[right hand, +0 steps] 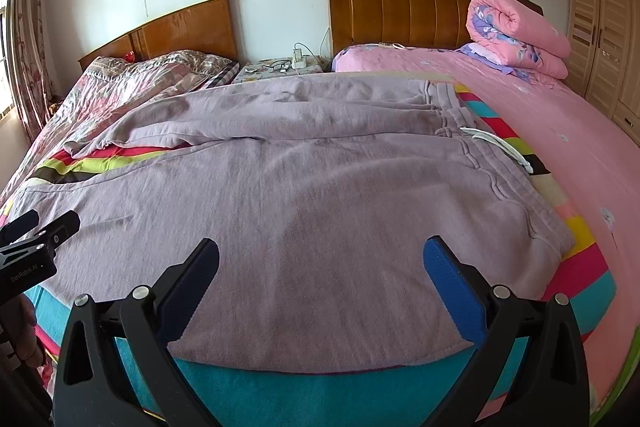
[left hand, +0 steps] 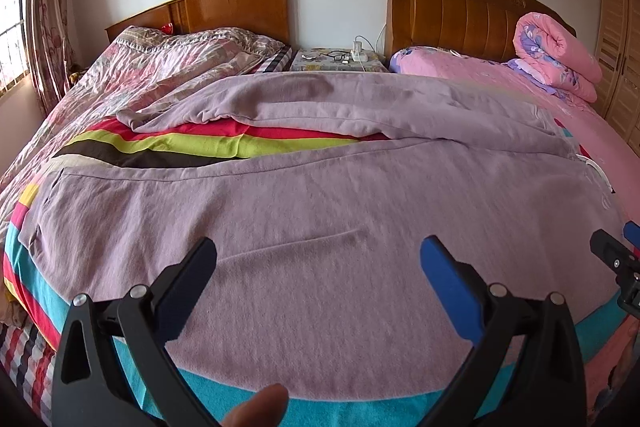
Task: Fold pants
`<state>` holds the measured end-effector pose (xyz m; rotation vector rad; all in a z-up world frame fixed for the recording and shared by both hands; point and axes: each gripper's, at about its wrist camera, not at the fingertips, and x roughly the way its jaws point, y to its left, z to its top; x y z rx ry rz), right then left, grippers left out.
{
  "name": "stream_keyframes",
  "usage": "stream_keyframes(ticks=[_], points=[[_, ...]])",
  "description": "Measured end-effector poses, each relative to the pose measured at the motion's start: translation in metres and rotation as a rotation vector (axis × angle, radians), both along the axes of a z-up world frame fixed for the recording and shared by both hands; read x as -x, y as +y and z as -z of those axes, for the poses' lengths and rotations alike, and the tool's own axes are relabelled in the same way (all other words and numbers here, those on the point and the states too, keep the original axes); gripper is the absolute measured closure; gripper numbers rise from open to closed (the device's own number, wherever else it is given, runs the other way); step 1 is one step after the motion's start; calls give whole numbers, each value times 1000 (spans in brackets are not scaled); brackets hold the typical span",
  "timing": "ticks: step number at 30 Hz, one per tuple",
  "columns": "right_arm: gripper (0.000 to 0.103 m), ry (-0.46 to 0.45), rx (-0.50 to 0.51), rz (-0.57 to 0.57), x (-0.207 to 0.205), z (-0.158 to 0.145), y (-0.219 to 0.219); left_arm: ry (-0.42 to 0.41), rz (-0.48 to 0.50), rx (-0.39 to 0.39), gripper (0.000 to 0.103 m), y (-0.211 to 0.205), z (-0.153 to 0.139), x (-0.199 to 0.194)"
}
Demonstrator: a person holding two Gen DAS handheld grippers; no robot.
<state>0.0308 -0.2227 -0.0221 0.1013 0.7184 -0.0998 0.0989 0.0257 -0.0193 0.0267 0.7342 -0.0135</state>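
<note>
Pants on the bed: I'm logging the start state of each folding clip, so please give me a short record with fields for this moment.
garment: lilac pants, spread flat, not yet folded
lies on: striped blanket on the bed
waistband: toward the right, white drawstring showing
legs: toward the left; far leg rumpled, gap shows the blanket
left gripper: open, above the near leg, holding nothing
right gripper: open, above the near edge, holding nothing
background: rolled pink quilt by the headboard

both wrist views low and close over pants (left hand: 320, 211) — facing headboards (right hand: 420, 3), shared
</note>
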Motion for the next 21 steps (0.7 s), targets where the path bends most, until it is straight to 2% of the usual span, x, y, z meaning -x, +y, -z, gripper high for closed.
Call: stream_keyframes(ticks=[4, 9, 13, 17, 21], points=[[4, 23, -7, -5, -28, -7, -11, 40, -14, -29, 1, 2, -3, -36], [4, 46, 31, -48, -67, -16, -24, 183, 49, 28, 1, 7, 3, -85], [4, 69, 64, -124, -114, -25, -33, 194, 70, 28, 1, 4, 1, -114], [4, 70, 97, -225, -190, -35, -39, 163, 73, -23, 1, -8, -7, -149], [4, 108, 30, -383, -283, -30, -43, 85, 88, 40, 1, -13, -18, -185]])
